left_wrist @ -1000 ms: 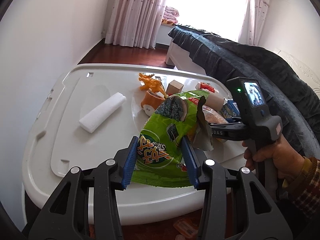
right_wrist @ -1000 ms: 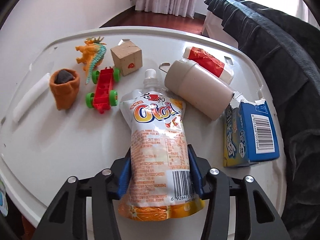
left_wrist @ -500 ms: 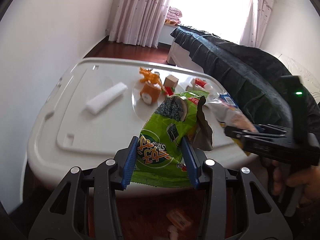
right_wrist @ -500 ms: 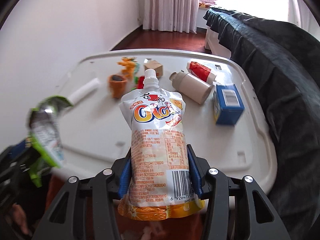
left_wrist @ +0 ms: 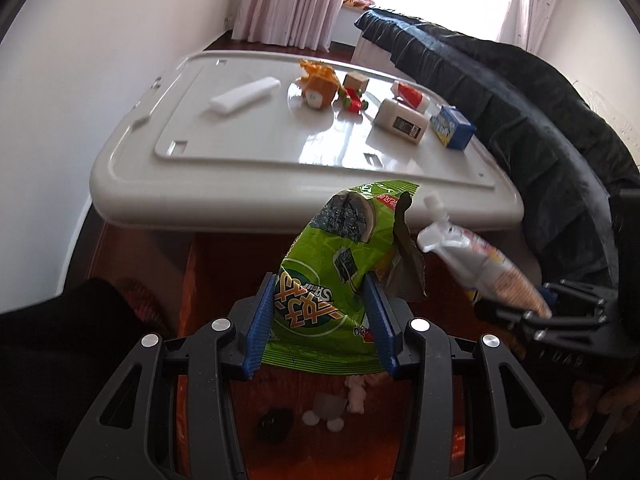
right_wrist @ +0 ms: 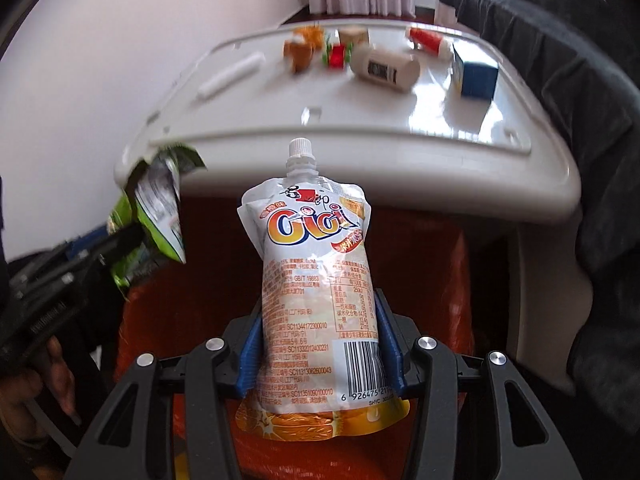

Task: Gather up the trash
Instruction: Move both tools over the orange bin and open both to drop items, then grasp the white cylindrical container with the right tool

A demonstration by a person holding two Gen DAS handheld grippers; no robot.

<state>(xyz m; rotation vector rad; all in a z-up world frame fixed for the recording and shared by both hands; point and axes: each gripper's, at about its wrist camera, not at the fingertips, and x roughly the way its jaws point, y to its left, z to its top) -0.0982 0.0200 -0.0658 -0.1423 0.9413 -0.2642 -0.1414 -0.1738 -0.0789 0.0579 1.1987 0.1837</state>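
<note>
My left gripper [left_wrist: 322, 320] is shut on a green snack bag [left_wrist: 336, 264], held in front of the white table [left_wrist: 280, 184] and above an orange-red bin [left_wrist: 208, 264]. My right gripper [right_wrist: 320, 344] is shut on a white and orange juice pouch [right_wrist: 316, 276] with a spout, held over the same orange bin [right_wrist: 452, 264]. In the left wrist view the pouch [left_wrist: 480, 260] is to the right. In the right wrist view the green bag [right_wrist: 156, 220] is to the left.
On the table lie a white foam block [left_wrist: 244, 94], an orange toy pot [left_wrist: 320, 92], a red toy car [left_wrist: 354, 100], a small cardboard cube [left_wrist: 356, 80], a beige cylinder [left_wrist: 402, 120], a blue carton [left_wrist: 452, 126] and a red-labelled tube [left_wrist: 410, 94]. A dark sofa [left_wrist: 540, 120] stands right. Small scraps [left_wrist: 332, 412] lie in the bin.
Both grippers have pulled back off the table with their items and now hang lower, over the orange bin in front of the table edge.
</note>
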